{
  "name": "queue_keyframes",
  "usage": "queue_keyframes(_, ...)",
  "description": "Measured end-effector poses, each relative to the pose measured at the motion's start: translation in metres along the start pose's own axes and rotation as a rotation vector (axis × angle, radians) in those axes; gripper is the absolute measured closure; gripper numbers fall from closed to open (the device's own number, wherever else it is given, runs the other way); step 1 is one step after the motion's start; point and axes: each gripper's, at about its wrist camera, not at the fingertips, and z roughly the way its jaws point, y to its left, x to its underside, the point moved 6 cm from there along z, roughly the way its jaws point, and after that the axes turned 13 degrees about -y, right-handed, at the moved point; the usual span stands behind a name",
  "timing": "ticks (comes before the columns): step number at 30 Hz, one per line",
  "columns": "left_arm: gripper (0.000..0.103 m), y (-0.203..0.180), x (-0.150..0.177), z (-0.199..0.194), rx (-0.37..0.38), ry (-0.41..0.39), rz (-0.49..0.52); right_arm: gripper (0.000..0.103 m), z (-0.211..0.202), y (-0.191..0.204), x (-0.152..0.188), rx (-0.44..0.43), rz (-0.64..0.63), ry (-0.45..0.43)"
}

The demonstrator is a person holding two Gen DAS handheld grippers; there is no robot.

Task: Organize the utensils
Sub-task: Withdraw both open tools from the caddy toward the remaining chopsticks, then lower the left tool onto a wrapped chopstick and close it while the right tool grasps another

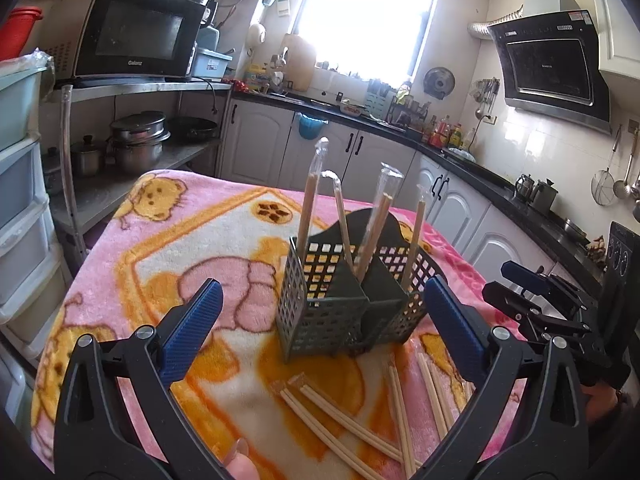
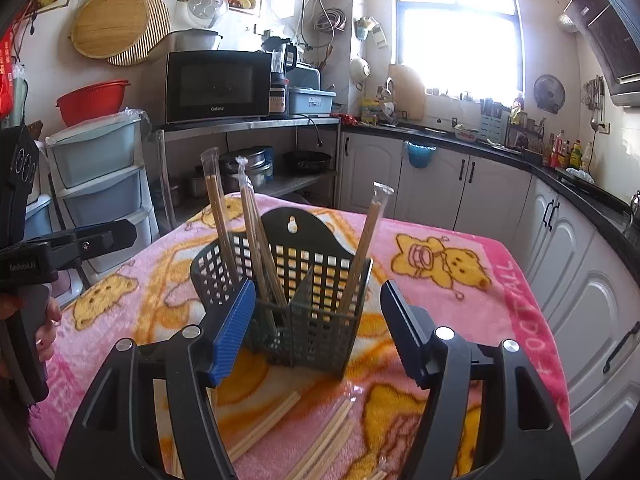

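A dark green slotted utensil basket [image 1: 352,300] stands on a pink bear-print blanket [image 1: 160,248]; it also shows in the right wrist view [image 2: 296,280]. Several wrapped chopstick pairs [image 1: 376,224] stand upright in it [image 2: 256,240]. More chopstick pairs [image 1: 360,428] lie loose on the blanket in front of it [image 2: 320,436]. My left gripper [image 1: 322,320] is open and empty, just short of the basket. My right gripper [image 2: 318,332] is open and empty, facing the basket above the loose chopsticks; it appears at the right of the left wrist view [image 1: 536,292].
The table sits in a kitchen. A steel rack with a microwave [image 2: 218,84] and pots [image 1: 136,140] stands behind it. Plastic drawers [image 2: 100,176] are at the left, white cabinets [image 2: 576,280] and a black counter at the right.
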Motion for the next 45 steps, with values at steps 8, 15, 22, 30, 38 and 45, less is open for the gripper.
queue_keyframes(8, 0.010, -0.005, 0.016, -0.003, 0.004, 0.029, 0.013, 0.040, -0.010, -0.003, 0.017, 0.002, 0.002, 0.027)
queue_keyframes(15, 0.010, -0.008, 0.038, -0.003, 0.000, 0.071, 0.018, 0.040, -0.017, -0.009, 0.040, 0.012, 0.009, 0.069)
queue_keyframes(22, 0.010, -0.012, 0.066, 0.001, 0.001, 0.138, 0.021, 0.040, -0.021, -0.016, 0.066, 0.019, 0.037, 0.121)
queue_keyframes(30, 0.010, -0.006, 0.098, 0.007, -0.010, 0.223, 0.008, 0.040, -0.018, -0.023, 0.086, 0.021, 0.057, 0.167)
queue_keyframes(38, 0.028, 0.005, 0.120, 0.016, 0.000, 0.294, -0.044, 0.040, -0.012, -0.027, 0.105, 0.021, 0.062, 0.222)
queue_keyframes(45, 0.060, 0.021, 0.136, 0.035, -0.025, 0.370, -0.109, 0.053, 0.010, -0.042, 0.126, 0.028, 0.113, 0.318)
